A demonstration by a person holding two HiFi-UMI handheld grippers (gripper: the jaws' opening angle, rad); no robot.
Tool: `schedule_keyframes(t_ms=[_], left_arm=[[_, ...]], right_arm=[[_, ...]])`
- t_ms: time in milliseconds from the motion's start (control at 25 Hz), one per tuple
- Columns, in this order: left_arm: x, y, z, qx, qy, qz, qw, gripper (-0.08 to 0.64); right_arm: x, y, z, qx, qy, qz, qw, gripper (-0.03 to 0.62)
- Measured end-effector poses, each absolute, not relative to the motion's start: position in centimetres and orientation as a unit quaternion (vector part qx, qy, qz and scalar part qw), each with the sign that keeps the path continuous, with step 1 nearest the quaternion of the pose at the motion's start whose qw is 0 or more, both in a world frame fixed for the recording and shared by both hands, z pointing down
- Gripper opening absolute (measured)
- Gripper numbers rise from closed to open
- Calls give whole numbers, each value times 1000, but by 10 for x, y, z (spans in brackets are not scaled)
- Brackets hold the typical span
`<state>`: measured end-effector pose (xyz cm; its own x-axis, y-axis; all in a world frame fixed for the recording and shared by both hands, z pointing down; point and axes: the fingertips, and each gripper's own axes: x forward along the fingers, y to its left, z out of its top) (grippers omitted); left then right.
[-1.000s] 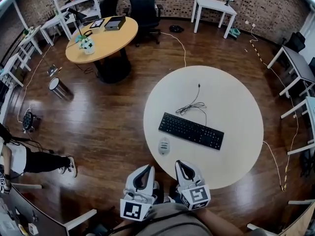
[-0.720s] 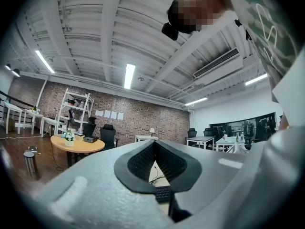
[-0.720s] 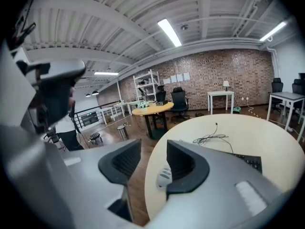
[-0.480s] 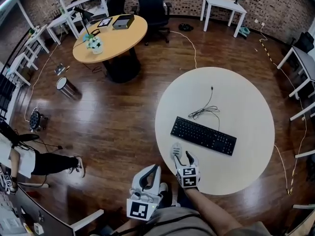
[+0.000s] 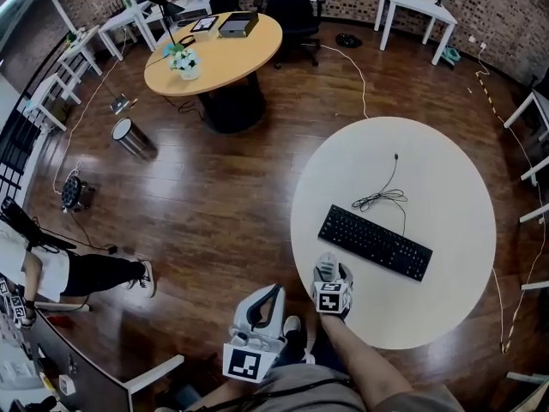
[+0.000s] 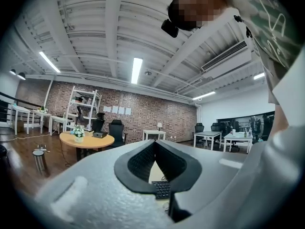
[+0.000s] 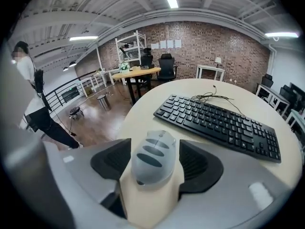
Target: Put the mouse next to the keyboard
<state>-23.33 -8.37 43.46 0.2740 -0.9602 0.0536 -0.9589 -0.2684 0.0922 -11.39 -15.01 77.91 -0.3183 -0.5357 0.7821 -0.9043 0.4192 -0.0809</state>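
A grey mouse [image 7: 152, 162] lies on the round white table [image 5: 429, 178] near its front left edge, just left of the black keyboard [image 5: 375, 242]. In the right gripper view the keyboard [image 7: 219, 123] stretches away to the right of the mouse. My right gripper [image 5: 330, 273] reaches over the mouse, hiding most of it in the head view. Its jaws are opening, and the mouse sits between the pads [image 7: 113, 160] with a gap on each side. My left gripper [image 5: 264, 297] is held off the table near my body with its jaws together and nothing in them.
The keyboard's cable [image 5: 382, 197] coils behind it on the table. A round wooden table [image 5: 214, 54] with a plant stands at the far left. A bin [image 5: 135, 137] lies on the wood floor. A person [image 5: 51, 269] is at the left edge.
My right gripper has moved forward from beside my body onto the table and now straddles the mouse with its jaws spread. The left gripper has stayed near my body.
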Motion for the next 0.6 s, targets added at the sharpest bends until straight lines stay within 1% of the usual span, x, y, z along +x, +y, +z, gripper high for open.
schedule_keyframes(t_ms=[240,600], left_arm=[[-242,-82,442,798,-600,-5,63,2],[-235,-73,455,801,-593,8,81,2]], right_arm=[[-117,-155,793,492,-749,264,356,303],[-119,-155,796,507,-741,259,355,305]])
